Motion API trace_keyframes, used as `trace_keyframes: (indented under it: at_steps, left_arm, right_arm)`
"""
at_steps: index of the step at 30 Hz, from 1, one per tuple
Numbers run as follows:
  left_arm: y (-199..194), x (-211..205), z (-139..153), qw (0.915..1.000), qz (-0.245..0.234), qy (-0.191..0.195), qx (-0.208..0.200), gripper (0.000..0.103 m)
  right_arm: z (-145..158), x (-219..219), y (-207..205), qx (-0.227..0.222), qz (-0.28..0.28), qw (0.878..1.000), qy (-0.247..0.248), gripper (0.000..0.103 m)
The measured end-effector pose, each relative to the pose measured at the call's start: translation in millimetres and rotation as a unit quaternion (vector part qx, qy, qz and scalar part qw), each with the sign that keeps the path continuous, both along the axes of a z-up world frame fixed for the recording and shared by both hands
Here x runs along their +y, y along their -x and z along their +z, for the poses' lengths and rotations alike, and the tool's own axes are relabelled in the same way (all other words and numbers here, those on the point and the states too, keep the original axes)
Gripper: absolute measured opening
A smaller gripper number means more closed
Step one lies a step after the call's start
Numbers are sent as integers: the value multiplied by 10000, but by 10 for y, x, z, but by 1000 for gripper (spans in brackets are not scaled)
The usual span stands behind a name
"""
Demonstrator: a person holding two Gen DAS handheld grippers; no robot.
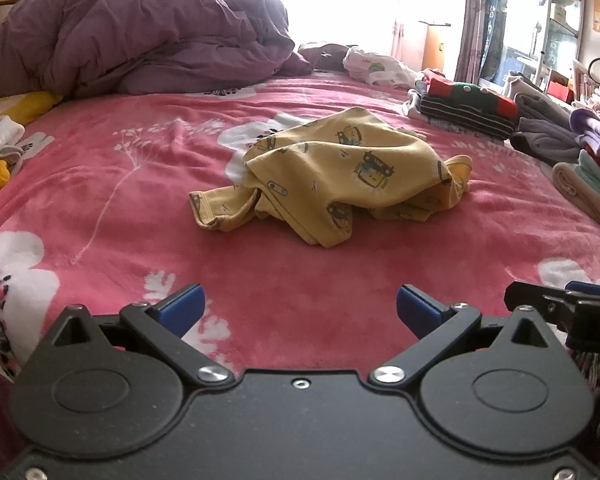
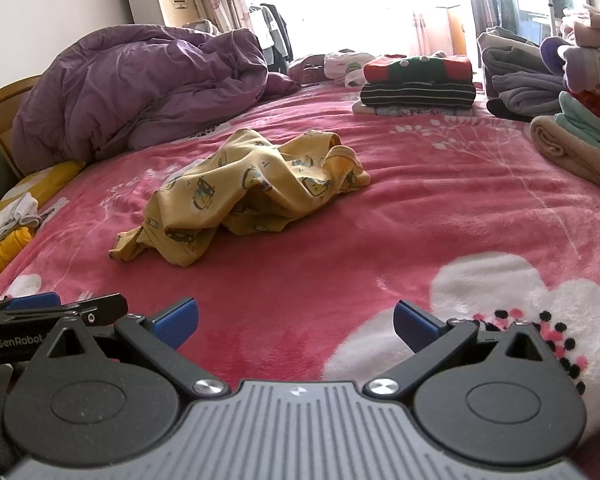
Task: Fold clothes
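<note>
The crumpled yellow printed garment (image 1: 332, 176) lies on the bed ahead of both sets of fingers, straight ahead of the left gripper (image 1: 300, 308), ahead-left of the right gripper (image 2: 296, 320); both are spread wide and empty.

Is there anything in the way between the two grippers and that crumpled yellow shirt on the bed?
Nothing visible. Only bare pink blanket lies between the open left gripper, the open right gripper and the yellow shirt. The folded piles and the purple duvet sit off to the sides and behind it.
</note>
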State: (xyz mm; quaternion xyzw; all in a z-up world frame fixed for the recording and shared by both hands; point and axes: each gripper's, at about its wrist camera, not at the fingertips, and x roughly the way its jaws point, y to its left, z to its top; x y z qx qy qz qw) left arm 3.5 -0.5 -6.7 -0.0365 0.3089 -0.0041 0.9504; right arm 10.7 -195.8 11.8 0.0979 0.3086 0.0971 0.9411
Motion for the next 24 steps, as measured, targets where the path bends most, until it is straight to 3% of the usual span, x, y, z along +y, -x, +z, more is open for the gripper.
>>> trace_keyframes:
  at_steps: [24]
  left_arm:
    - [9, 18, 3, 10000, 26, 27, -37, 103]
  right_arm:
    - [16, -2, 4, -11, 13, 10000, 31, 103]
